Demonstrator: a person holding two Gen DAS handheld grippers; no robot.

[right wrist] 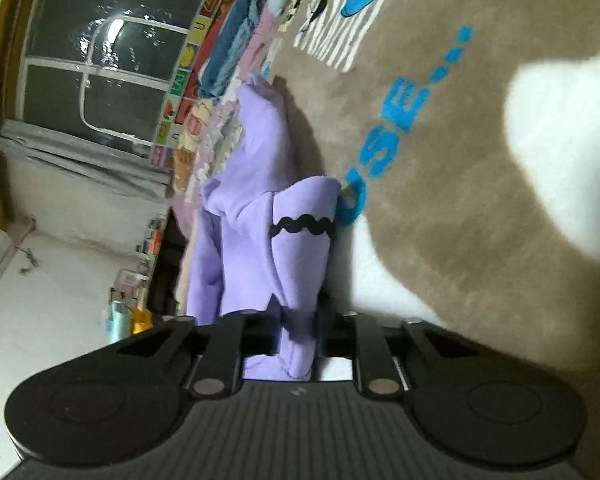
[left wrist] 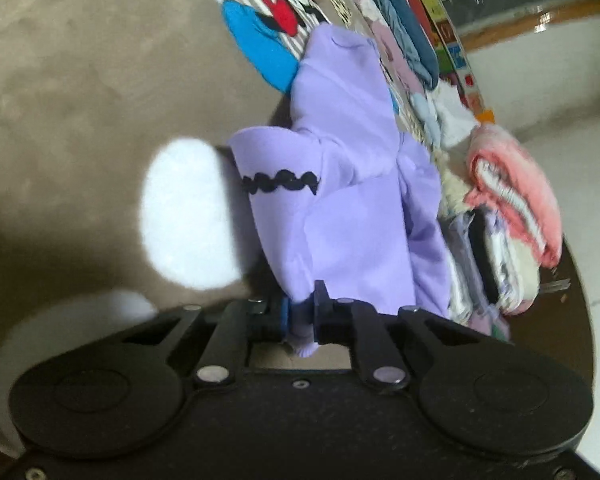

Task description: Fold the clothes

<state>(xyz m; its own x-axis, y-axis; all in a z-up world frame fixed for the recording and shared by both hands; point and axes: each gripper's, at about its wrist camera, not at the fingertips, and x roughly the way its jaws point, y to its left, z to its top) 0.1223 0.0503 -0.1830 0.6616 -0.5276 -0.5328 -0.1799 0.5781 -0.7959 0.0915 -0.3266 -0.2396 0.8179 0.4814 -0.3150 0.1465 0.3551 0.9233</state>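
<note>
Left wrist view: one lilac garment (left wrist: pixel 352 208) is seen bunched on a tan blanket (left wrist: pixel 80 92), its long axis running away from the camera toward the far pile of clothes (left wrist: pixel 400 28). One black wavy trim band (left wrist: pixel 280 182) is carried across a sleeve cuff. The left claw (left wrist: pixel 302 316) is closed down on a fold of the lilac garment, cloth being pinched between its pads. To the right, one stack of folded clothes (left wrist: pixel 508 216) is topped by a pink piece.

In the right wrist view, the same garment (right wrist: pixel 256 200) is stretched away likewise, and the right claw (right wrist: pixel 298 332) is clamped almost fully on its near hem.
</note>
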